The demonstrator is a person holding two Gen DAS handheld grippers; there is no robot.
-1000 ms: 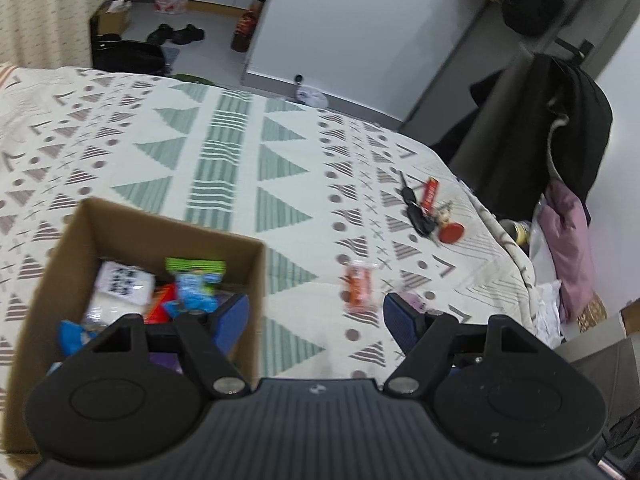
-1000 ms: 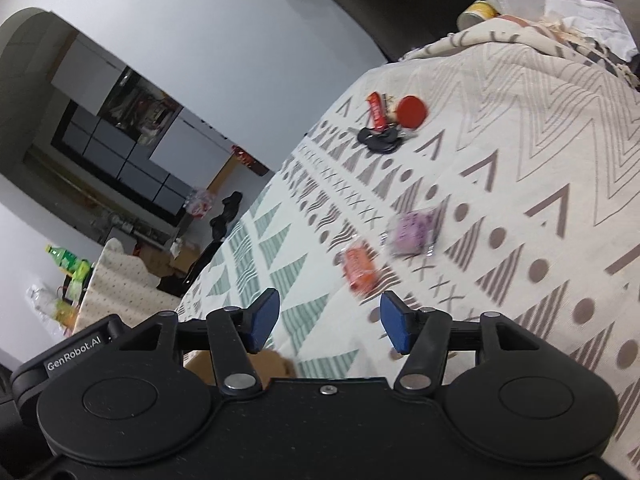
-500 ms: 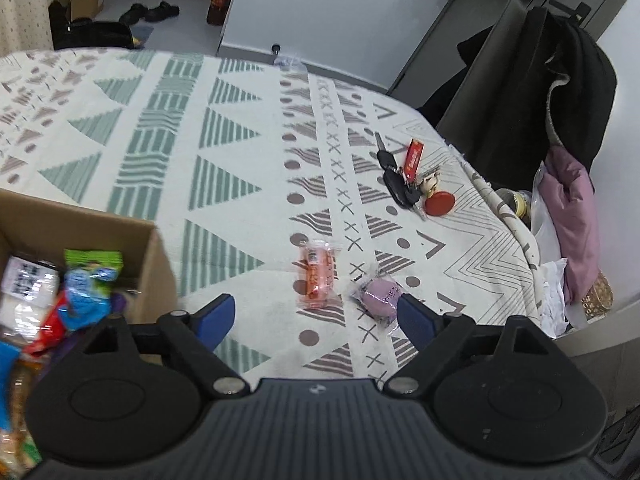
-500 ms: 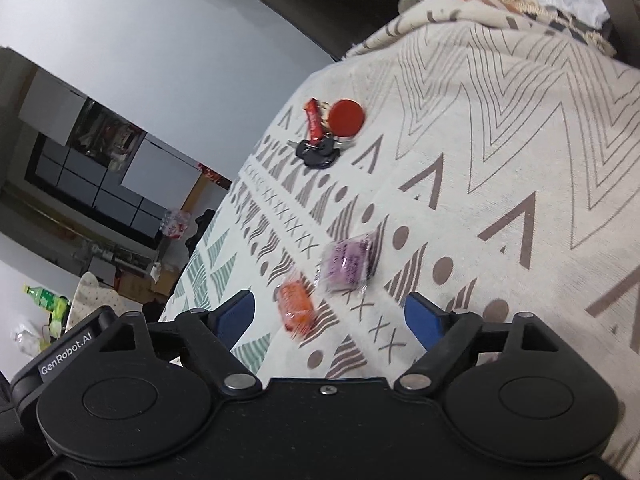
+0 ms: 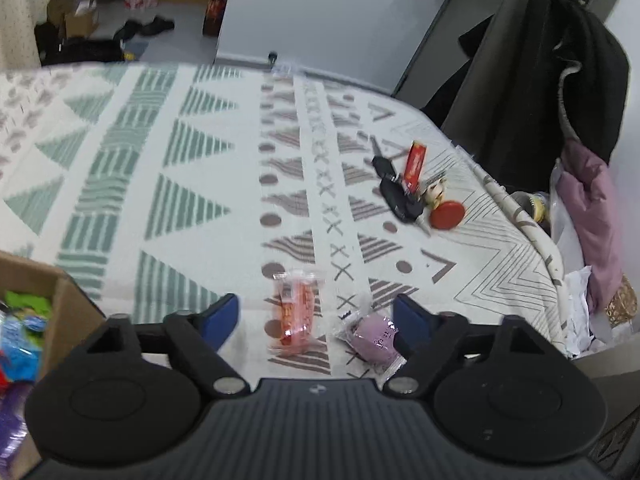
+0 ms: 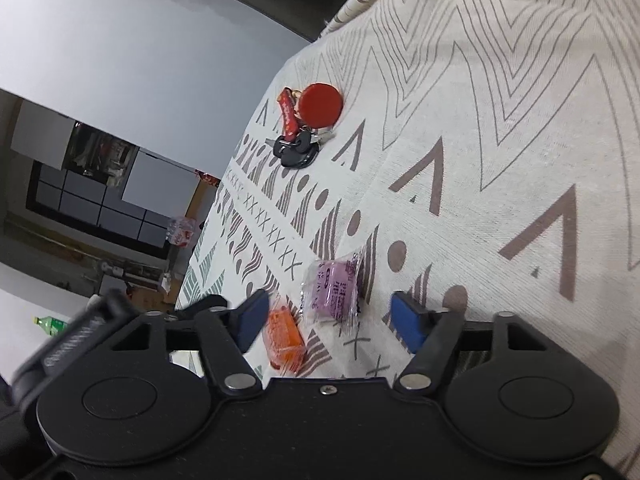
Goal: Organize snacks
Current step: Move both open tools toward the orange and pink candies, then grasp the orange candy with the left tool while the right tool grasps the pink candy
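We see a home: a patterned tablecloth, keys, coats on a chair, and shoes on the floor.

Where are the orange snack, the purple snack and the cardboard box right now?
orange snack (image 5: 296,311), left wrist view, middle of the wrapper.
purple snack (image 6: 334,289), right wrist view, centre of the printed face.
cardboard box (image 5: 68,312), left wrist view, its near right wall.

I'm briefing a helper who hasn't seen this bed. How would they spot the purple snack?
Start at the patterned bedspread and find the bunch of keys near its edge. Nearer the cardboard box, two small wrapped snacks lie side by side. The purple snack is the squarish one in clear wrap with printed writing; its neighbour, the orange snack, is longer.
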